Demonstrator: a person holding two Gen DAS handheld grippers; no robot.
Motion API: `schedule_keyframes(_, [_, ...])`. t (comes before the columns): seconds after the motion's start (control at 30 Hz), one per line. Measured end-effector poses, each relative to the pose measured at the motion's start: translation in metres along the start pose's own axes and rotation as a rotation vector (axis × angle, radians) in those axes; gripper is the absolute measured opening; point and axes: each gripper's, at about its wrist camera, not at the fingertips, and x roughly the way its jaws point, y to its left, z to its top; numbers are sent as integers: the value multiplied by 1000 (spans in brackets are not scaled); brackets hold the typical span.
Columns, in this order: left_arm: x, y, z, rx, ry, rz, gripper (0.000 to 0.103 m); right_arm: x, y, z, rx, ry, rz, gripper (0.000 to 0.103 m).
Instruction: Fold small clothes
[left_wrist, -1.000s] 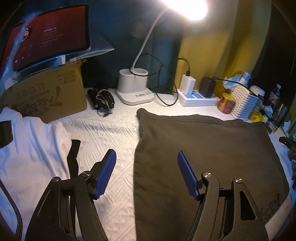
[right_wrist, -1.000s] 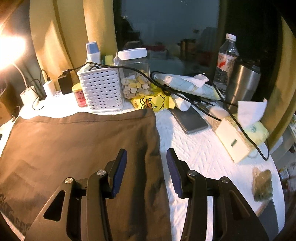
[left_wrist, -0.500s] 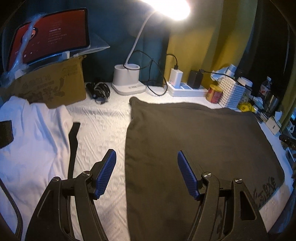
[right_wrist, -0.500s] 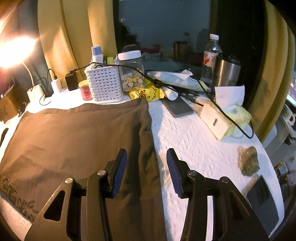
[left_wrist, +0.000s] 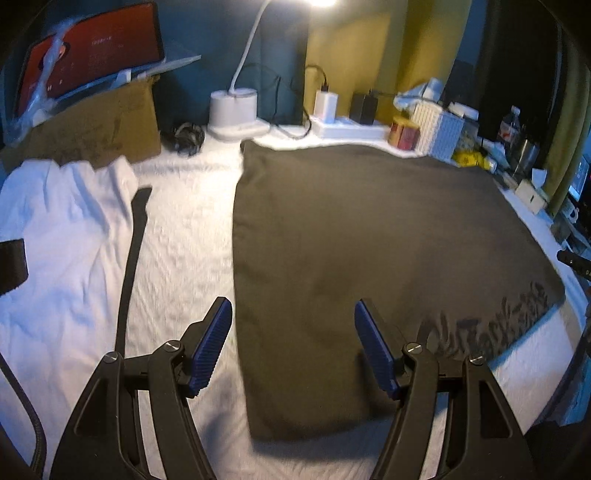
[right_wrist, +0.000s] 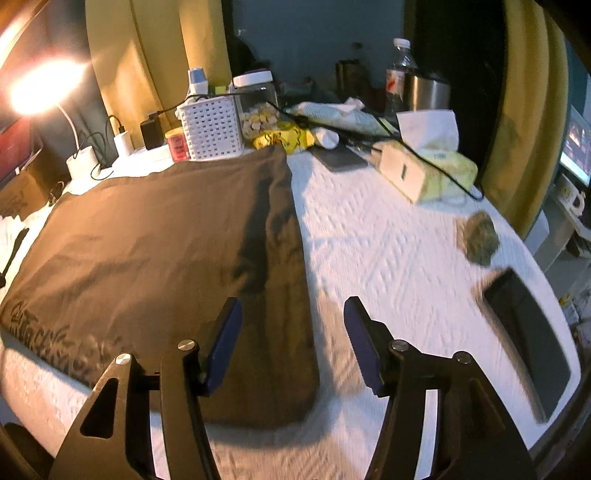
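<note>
A dark olive-brown garment lies flat on the white quilted table cover, with printed lettering near one edge; it also shows in the right wrist view. My left gripper is open and empty, held above the garment's near left corner. My right gripper is open and empty, held above the garment's near right edge. A white garment with a black strip lies at the left.
A cardboard box with a tablet on it, a lamp base, a power strip and chargers line the back. A white basket, a jar, bottles, a tissue pack, a phone and cables crowd the right side.
Both grippers have pulled back toward the near edge of the table, so more of the dark garment shows. Both stay open and empty. The garment has not moved.
</note>
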Motion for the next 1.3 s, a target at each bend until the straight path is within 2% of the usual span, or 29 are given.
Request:
schedule_keyframes(0.17, [-2, 0, -19, 3, 27, 25, 69, -2, -9, -21, 61, 21, 47, 61])
schedule_keyframes(0.27, [-1, 5, -28, -26, 35, 38, 69, 2, -6, -32, 71, 56, 70, 61])
schedule_keyframes(0.33, [0, 9, -33, -55, 37, 41, 69, 1, -4, -35, 67, 44, 67, 61])
schedule_keyframes(0.43, [-2, 7, -37, -62, 31, 41, 86, 1, -2, -35, 71, 33, 72, 61])
schedule_keyframes(0.57, [-1, 2, -42, -35, 16, 58, 87, 2, 9, -38, 32, 5, 61, 60])
schedule_keyframes(0.63, [0, 1, -44, -24, 7, 65, 87, 3, 14, -39, 3, -3, 34, 52])
schedule_keyframes(0.67, [0, 1, -44, -19, 2, 65, 87, 3, 15, -40, -8, -8, 28, 44])
schedule_keyframes(0.73, [-1, 1, -45, -16, -5, 63, 87, 3, 15, -40, -6, -14, 44, 34])
schedule_keyframes(0.77, [-1, 1, -45, -15, -7, 62, 86, 3, 15, -41, -1, -13, 62, 24])
schedule_keyframes(0.8, [-1, 1, -46, -11, -9, 62, 84, 3, 15, -41, 0, -14, 66, 21])
schedule_keyframes(0.83, [-1, -1, -46, 1, -11, 64, 76, 3, 16, -41, -2, -16, 65, 15])
schedule_keyframes(0.9, [-4, -6, -47, 42, -12, 46, 56, 3, 18, -41, -11, -12, 77, 14])
schedule_keyframes(0.93, [-5, -9, -47, 51, -8, 24, 41, 3, 19, -40, -15, -10, 77, 13])
schedule_keyframes(0.97, [-6, -12, -47, 59, -3, 10, 30, 2, 19, -40, -16, -7, 80, 13])
schedule_keyframes(1.13, [-7, -18, -48, 62, -8, -6, 15, -2, 18, -40, -26, -10, 75, 13])
schedule_keyframes(1.3, [-12, -23, -52, 61, -21, 0, 11, -11, 19, -40, -40, -29, 62, 12])
